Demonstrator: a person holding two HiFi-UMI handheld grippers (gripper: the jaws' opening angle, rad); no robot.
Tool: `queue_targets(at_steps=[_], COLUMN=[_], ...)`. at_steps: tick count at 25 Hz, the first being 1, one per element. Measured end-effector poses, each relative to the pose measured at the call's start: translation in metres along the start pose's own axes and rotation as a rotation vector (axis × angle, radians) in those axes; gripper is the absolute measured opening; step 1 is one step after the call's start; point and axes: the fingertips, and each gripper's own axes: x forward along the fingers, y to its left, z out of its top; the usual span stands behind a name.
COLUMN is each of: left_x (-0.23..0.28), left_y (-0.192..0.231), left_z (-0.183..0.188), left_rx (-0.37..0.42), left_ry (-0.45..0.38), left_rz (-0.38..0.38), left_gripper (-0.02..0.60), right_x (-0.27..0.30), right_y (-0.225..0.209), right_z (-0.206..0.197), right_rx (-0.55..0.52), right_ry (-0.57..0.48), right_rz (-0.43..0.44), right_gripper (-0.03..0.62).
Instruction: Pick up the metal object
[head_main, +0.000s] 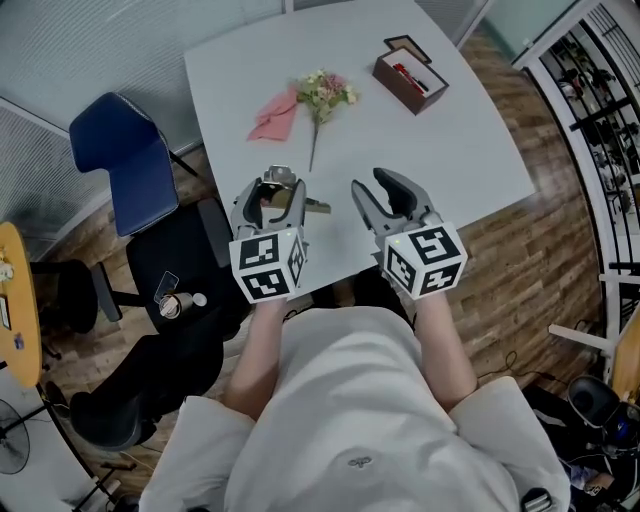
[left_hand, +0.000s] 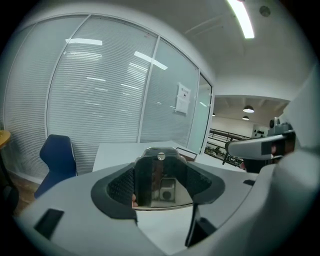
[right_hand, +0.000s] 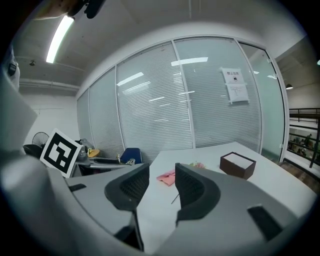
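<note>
The metal object (head_main: 281, 179) is a shiny steel piece held just above the near edge of the white table (head_main: 440, 150). My left gripper (head_main: 272, 192) is shut on it, a jaw on each side. In the left gripper view the metal object (left_hand: 150, 176) fills the gap between the dark ribbed pads (left_hand: 120, 186) of the left gripper (left_hand: 161, 184). My right gripper (head_main: 375, 188) hovers to its right, open, with nothing between its jaws. In the right gripper view only bare table shows through the gap of the right gripper (right_hand: 162, 182).
Farther back on the table lie a pink napkin (head_main: 274, 117), a small bunch of flowers (head_main: 322, 92) and a brown open box (head_main: 410, 78). A blue chair (head_main: 125, 160) stands left of the table, a black seat (head_main: 180, 270) with small items beside it.
</note>
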Motion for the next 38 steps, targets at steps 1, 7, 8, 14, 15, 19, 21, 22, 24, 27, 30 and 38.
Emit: queue_targets(at_steps=[1, 7, 8, 14, 15, 19, 21, 22, 24, 27, 30, 38], left_x=[-0.001, -0.011, -0.013, -0.020, -0.021, -0.026, -0.026, -0.027, -0.028, -0.029, -0.030, -0.031], left_y=[-0.002, -0.009, -0.009, -0.011, -0.012, -0.013, -0.012, -0.012, -0.012, -0.013, -0.015, -0.018], left_z=[0.003, 0.016, 0.017, 0.020, 0.020, 0.022, 0.023, 0.023, 0.024, 0.024, 0.024, 0.023], left_rx=[-0.001, 0.001, 0.001, -0.007, -0.007, -0.003, -0.002, -0.001, 0.002, 0.006, 0.012, 0.015], left_ry=[-0.007, -0.057, -0.065, -0.100, -0.110, -0.133, -0.136, -0.137, -0.140, -0.144, -0.144, -0.147], left_rz=[-0.008, -0.034, -0.036, -0.051, -0.058, -0.069, -0.070, -0.070, -0.069, -0.074, -0.079, -0.085], left_gripper=[0.295, 0.296, 0.296, 0.296, 0.296, 0.296, 0.296, 0.296, 0.296, 0.296, 0.296, 0.296], right_x=[-0.001, -0.004, -0.005, -0.005, -0.006, -0.005, -0.005, -0.004, -0.004, -0.004, -0.004, -0.007], right_y=[0.000, 0.004, 0.005, 0.013, 0.014, 0.019, 0.021, 0.021, 0.022, 0.023, 0.024, 0.026], right_z=[0.001, 0.005, 0.005, 0.005, 0.005, 0.004, 0.003, 0.002, 0.001, 0.001, 0.002, 0.000], right_rx=[0.000, -0.003, -0.003, -0.010, -0.011, -0.012, -0.011, -0.010, -0.011, -0.021, -0.027, -0.041], right_ry=[-0.004, -0.026, -0.030, -0.039, -0.040, -0.040, -0.037, -0.035, -0.033, -0.032, -0.033, -0.031], right_rz=[-0.002, -0.008, -0.009, -0.001, 0.000, 0.007, 0.008, 0.009, 0.011, 0.014, 0.015, 0.013], right_gripper=[0.166, 0.149, 0.146, 0.126, 0.121, 0.110, 0.103, 0.098, 0.089, 0.080, 0.060, 0.025])
